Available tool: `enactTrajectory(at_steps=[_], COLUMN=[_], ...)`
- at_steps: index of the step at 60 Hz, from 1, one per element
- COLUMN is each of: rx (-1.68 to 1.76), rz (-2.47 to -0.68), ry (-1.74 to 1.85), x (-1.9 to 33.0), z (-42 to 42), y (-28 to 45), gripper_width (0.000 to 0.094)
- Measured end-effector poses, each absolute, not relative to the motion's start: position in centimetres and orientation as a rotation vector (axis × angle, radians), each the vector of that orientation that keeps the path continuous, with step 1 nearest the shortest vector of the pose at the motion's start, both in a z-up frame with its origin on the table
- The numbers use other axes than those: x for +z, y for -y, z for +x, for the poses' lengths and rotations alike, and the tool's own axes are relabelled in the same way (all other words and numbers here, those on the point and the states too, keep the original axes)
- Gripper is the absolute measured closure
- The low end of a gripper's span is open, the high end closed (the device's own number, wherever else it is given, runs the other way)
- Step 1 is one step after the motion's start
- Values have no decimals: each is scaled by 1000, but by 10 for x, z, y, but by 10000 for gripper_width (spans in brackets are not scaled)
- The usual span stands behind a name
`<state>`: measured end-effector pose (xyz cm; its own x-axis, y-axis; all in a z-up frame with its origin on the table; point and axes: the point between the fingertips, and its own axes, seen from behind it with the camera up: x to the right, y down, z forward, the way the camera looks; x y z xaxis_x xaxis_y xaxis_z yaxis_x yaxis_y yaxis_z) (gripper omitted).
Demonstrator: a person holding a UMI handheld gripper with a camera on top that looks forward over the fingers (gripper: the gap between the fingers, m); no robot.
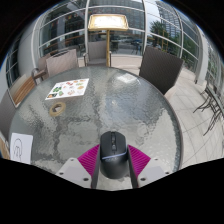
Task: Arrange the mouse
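The black mouse (111, 154) sat pinched between the gripper's (112, 162) pink-padded fingers (91, 160), at the near edge of the round worktop (120, 105). Beyond the mouse, a printed sheet (68, 88) lay on the worktop's far left side, and a white paper (20, 147) rested at its left rim

The mouse (112, 152) sits on the worktop (130, 105) between the tool's (113, 160) fingers. A sheet (68, 88) lies far beyond, leftward; a card (20, 147) lies at the left edge.
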<state>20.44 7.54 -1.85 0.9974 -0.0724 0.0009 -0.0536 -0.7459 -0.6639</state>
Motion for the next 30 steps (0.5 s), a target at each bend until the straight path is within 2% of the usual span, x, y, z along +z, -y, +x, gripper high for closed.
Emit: enactTrajectory(at_steps=[6,10,12,13,18,23,30], rx=[-55,-69,-65,-69,-93,-117,-104], rz=[-2427,-2437,-2450,-2456,-2489,-2423,-2253], ry=[-86,-85,-96,-94,-106,-123,-118], x=[-20,-21,-21,-20,-14,34,144], z=[205,203,204,205,205,198,154], y=[-74,-73,-73,-73,-71,-81,-101], gripper_width=[522,608,613,659,660,659,658])
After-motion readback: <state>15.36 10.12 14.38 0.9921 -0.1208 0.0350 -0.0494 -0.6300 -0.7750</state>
